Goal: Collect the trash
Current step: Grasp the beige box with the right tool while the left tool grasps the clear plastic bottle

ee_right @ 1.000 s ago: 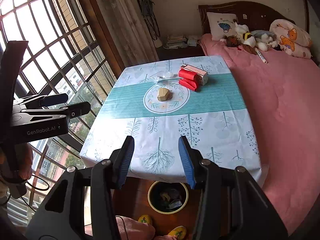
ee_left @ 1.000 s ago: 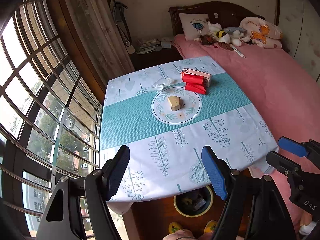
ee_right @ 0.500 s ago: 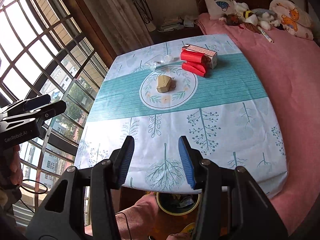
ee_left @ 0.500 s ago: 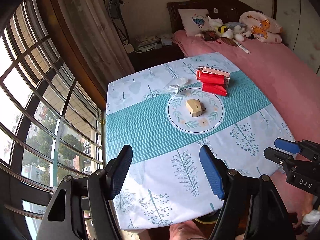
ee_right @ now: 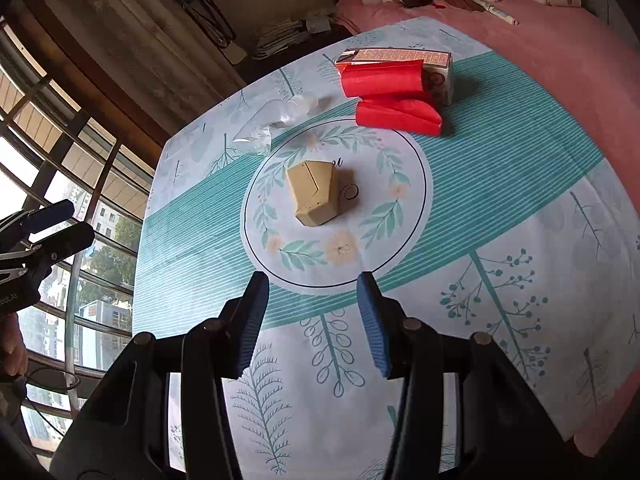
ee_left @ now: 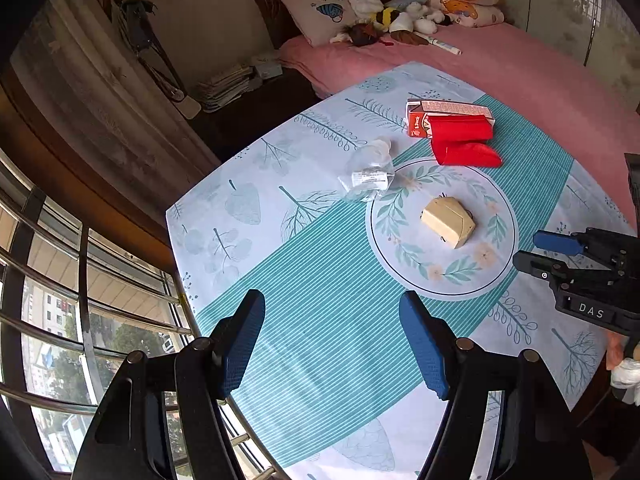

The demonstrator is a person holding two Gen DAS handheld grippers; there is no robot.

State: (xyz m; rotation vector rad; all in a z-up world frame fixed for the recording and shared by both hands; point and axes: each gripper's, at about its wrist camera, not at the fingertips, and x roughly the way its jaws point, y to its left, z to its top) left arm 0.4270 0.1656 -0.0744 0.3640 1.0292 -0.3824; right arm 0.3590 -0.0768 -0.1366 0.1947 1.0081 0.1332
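A crumpled tan carton (ee_left: 449, 222) (ee_right: 313, 192) lies in the round floral print at the middle of the table (ee_left: 328, 280) (ee_right: 500, 216). A squashed clear plastic bottle (ee_left: 368, 172) (ee_right: 272, 124) lies beyond it to the left. Two red paper pieces (ee_left: 464, 142) (ee_right: 390, 94) rest against a red-and-white box (ee_left: 448, 110) (ee_right: 436, 68) at the far side. My left gripper (ee_left: 332, 344) hovers open over the teal stripe, nothing between its blue pads. My right gripper (ee_right: 314, 320) is open too, just short of the tan carton.
A pink bed (ee_left: 520, 68) with pillows and plush toys borders the table's far right side. A barred window (ee_left: 60, 300) and a curtain (ee_left: 92, 92) run along the left. Stacked papers (ee_left: 228, 88) sit on a dark nightstand behind the table.
Both grippers have come forward and down over the table, so the trash looks much nearer. The bin under the table's near edge has dropped out of view.
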